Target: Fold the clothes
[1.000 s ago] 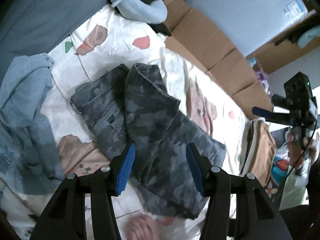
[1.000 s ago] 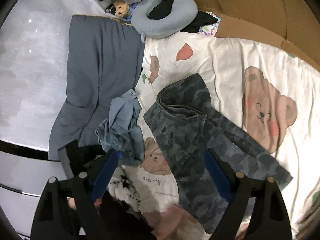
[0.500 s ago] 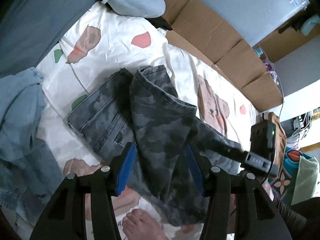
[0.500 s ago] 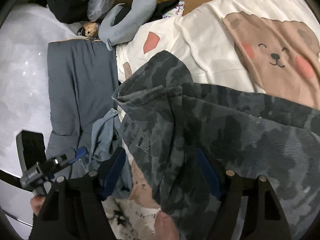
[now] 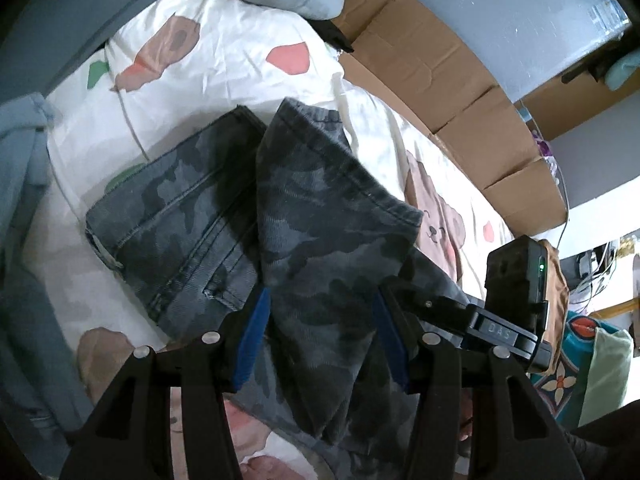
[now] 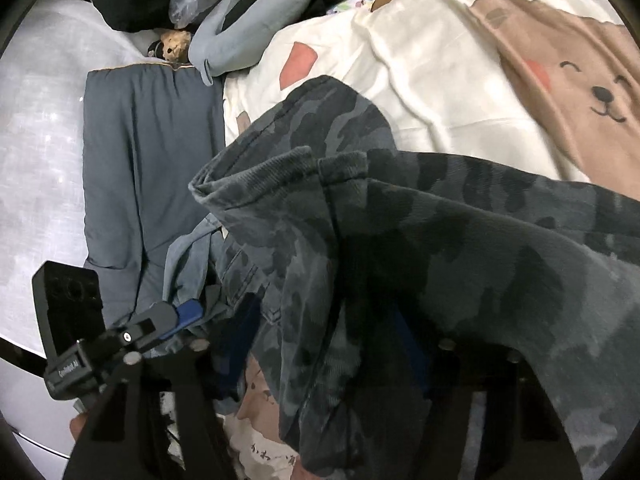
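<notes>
Grey camouflage trousers (image 5: pixel 320 240) lie on a white bear-print sheet (image 5: pixel 224 40), one leg folded back over the seat. My left gripper (image 5: pixel 322 340) is low over the fold, half open, blue pads either side of the raised cloth. The right gripper's black housing (image 5: pixel 514 276) is close on the right, its finger reaching into the same fold. In the right wrist view the trousers (image 6: pixel 440 240) bunch up between the fingers of my right gripper (image 6: pixel 324 344). Its jaws are closing around the cloth, which hides most of the pads.
A light blue denim garment (image 6: pixel 188 256) lies crumpled left of the trousers, beside a grey quilt (image 6: pixel 140 152). A blue neck pillow (image 6: pixel 256 24) and a small teddy (image 6: pixel 174 42) sit at the head end. Cardboard (image 5: pixel 420 52) lines the far side. Folded brown clothes (image 5: pixel 556 292) lie at the right.
Both grippers have come down onto the trousers. The right gripper came in from the right to the fold beside the left one, and its jaws have narrowed. The left gripper's gap is unchanged.
</notes>
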`<state>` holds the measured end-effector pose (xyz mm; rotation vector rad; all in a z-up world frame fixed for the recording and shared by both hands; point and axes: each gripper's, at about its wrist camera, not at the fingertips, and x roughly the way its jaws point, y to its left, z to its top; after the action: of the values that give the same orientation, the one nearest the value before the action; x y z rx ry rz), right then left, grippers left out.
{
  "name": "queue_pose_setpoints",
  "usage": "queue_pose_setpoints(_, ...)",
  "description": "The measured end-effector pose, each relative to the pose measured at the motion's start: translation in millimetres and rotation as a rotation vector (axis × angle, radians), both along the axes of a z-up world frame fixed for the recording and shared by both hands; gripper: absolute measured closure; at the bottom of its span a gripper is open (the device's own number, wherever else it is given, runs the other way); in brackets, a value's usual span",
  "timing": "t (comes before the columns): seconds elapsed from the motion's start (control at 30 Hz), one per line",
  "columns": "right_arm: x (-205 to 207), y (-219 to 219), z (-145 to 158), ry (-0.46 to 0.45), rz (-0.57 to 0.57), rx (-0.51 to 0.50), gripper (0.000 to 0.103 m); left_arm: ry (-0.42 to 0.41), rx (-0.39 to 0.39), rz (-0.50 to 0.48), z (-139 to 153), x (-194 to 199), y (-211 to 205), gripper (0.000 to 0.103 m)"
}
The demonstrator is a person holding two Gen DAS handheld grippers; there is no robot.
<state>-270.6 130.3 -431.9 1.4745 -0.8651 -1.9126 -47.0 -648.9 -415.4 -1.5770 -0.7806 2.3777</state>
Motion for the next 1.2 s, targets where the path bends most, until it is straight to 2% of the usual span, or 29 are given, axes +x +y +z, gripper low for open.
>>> queue_pose_setpoints(0.03,-2,-2,-1,0.003,0.007,0.001,0.054,0.003,0.011,0.003,-4,1,-1,0.049)
queue_pose_setpoints(0.13,-6,-7,-4,0.007,0.02,0.0,0.054,-0.01,0.029,0.008,-16,2,-3,0.05)
queue_pose_setpoints(0.17,-8,-9,-5,0.007,0.023,-0.001,0.058,-0.016,0.034,0.01,-20,3,-4,0.05)
queue_pose_setpoints(0.2,-9,-11,-6,0.004,0.03,0.002,0.063,-0.019,0.032,0.009,-22,5,-5,0.05)
queue_pose_setpoints(0.27,-8,-16,-6,0.001,0.049,0.01,0.093,-0.018,0.028,0.014,-23,9,-8,0.049)
queue_pose_setpoints(0.3,-8,-17,-4,0.004,0.048,0.011,0.095,-0.018,0.031,0.019,-23,12,-10,0.049)
queue_pose_setpoints(0.47,-2,-25,17,0.029,0.062,0.014,0.097,0.0,0.036,0.083,-20,28,-24,0.05)
queue_pose_setpoints(0.8,13,-75,65,0.109,0.174,0.031,0.097,0.059,0.088,0.216,-17,51,-61,0.05)
queue_pose_setpoints(0.97,22,-112,70,0.137,0.246,0.061,0.097,0.07,0.087,0.281,-21,64,-83,0.05)
queue_pose_setpoints(1.2,33,-153,52,0.124,0.32,0.109,0.096,0.039,0.086,0.375,-36,87,-116,0.05)
